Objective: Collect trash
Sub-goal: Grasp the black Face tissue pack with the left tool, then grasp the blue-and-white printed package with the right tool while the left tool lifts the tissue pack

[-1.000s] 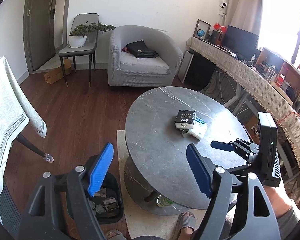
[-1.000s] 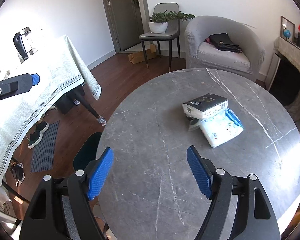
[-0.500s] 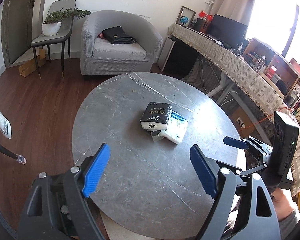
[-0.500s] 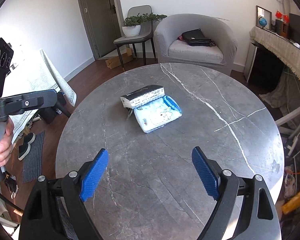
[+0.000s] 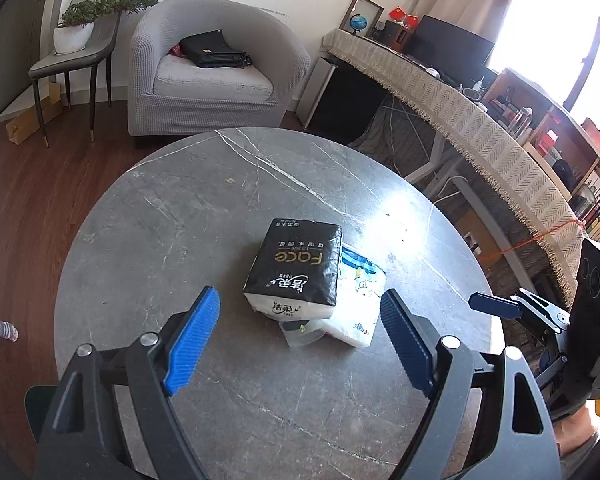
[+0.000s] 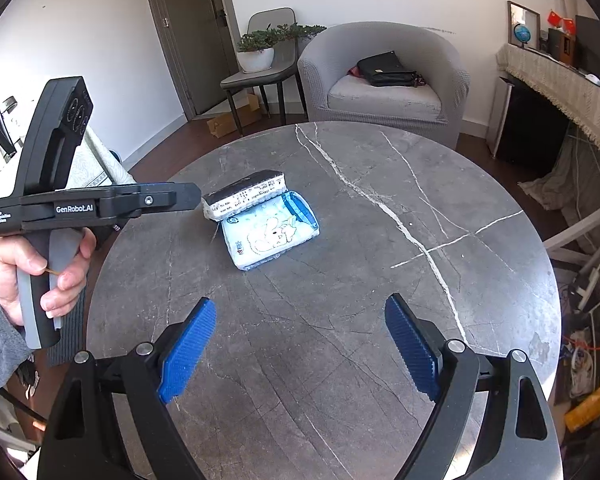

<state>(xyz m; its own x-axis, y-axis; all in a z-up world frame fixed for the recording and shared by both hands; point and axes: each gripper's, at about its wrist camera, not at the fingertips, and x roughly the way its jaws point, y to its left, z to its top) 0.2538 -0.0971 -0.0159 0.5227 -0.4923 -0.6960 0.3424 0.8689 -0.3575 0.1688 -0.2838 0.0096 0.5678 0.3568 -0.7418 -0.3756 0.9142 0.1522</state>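
A black tissue pack (image 5: 296,266) lies on the round grey marble table (image 5: 172,216), overlapping a white and blue tissue pack (image 5: 358,300). A small crumpled clear wrapper (image 5: 302,330) sticks out under their near edge. My left gripper (image 5: 300,334) is open and empty, low over the table just in front of the packs. My right gripper (image 6: 300,344) is open and empty over the near part of the table (image 6: 380,280), well short of the black pack (image 6: 246,194) and the blue pack (image 6: 270,234). The left gripper's body also shows in the right wrist view (image 6: 80,204).
A grey armchair (image 5: 208,76) with a black bag stands behind the table. A chair with a potted plant (image 5: 76,36) stands at the back left. A long cloth-covered desk (image 5: 460,120) runs along the right. A dark bin's edge (image 5: 36,400) shows at lower left.
Both grippers have swung over the table towards the tissue packs. The left one moved away from the floor bin and now sits close in front of the packs. Both stayed open.
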